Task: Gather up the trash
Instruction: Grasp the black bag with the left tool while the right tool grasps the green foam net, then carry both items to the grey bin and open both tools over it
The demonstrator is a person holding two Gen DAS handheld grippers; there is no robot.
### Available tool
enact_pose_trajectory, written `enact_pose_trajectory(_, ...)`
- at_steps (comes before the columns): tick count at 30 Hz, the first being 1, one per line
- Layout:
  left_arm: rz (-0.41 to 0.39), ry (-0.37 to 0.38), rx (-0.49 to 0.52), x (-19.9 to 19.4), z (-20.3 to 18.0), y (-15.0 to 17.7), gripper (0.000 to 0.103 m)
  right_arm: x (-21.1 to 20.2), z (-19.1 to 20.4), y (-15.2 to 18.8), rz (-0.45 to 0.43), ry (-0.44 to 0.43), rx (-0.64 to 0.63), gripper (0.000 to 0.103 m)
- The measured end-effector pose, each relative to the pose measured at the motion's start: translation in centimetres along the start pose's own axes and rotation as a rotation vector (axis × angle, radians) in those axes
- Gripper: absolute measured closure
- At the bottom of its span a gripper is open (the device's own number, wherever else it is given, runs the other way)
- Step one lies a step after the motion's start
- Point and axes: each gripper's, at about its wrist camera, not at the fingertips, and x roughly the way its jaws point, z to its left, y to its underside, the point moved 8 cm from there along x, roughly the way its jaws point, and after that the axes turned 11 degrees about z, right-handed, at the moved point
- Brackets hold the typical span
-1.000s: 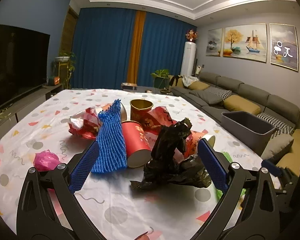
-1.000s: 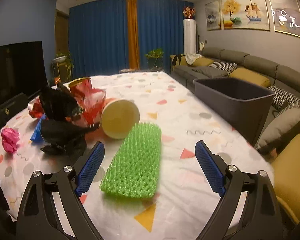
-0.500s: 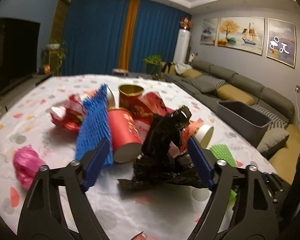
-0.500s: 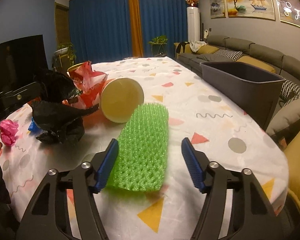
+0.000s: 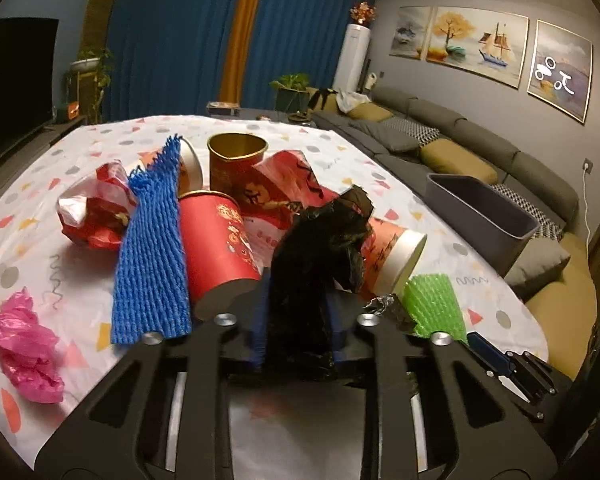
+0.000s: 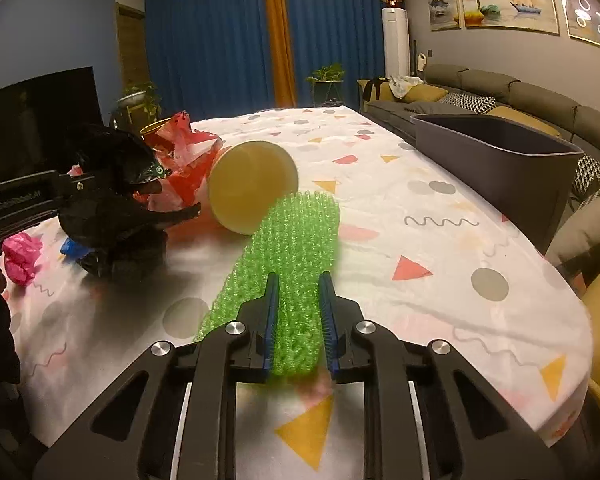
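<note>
- Your left gripper (image 5: 296, 320) has just been closing; its fingers (image 5: 258, 328) now clench the crumpled black plastic bag (image 5: 320, 248) at the near edge of the trash pile on the table (image 5: 40, 208).
- Your right gripper (image 6: 298, 316) has just been closing too; its fingers (image 6: 271, 312) pinch the near end of the green foam net (image 6: 292, 240), which lies flat on the table.
- The grey bin (image 6: 496, 160) stands at the table's right edge, well apart from both.
</note>
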Motion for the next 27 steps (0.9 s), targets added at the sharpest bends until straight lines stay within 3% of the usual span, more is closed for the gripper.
enact_pose_trajectory(7, -0.014, 0.028, -0.014, -0.4, 0.1, 0.0, 0.099, -1.0, -0.1, -0.1, -0.024, -0.016, 0.003, 0.091)
enact_pose_trajectory(27, -0.147, 0.062, -0.007, -6.6, -0.7, -1.4, 0.1, -6.9, -0.7, -2.2, -0.152, -0.042, 0.011, 0.092)
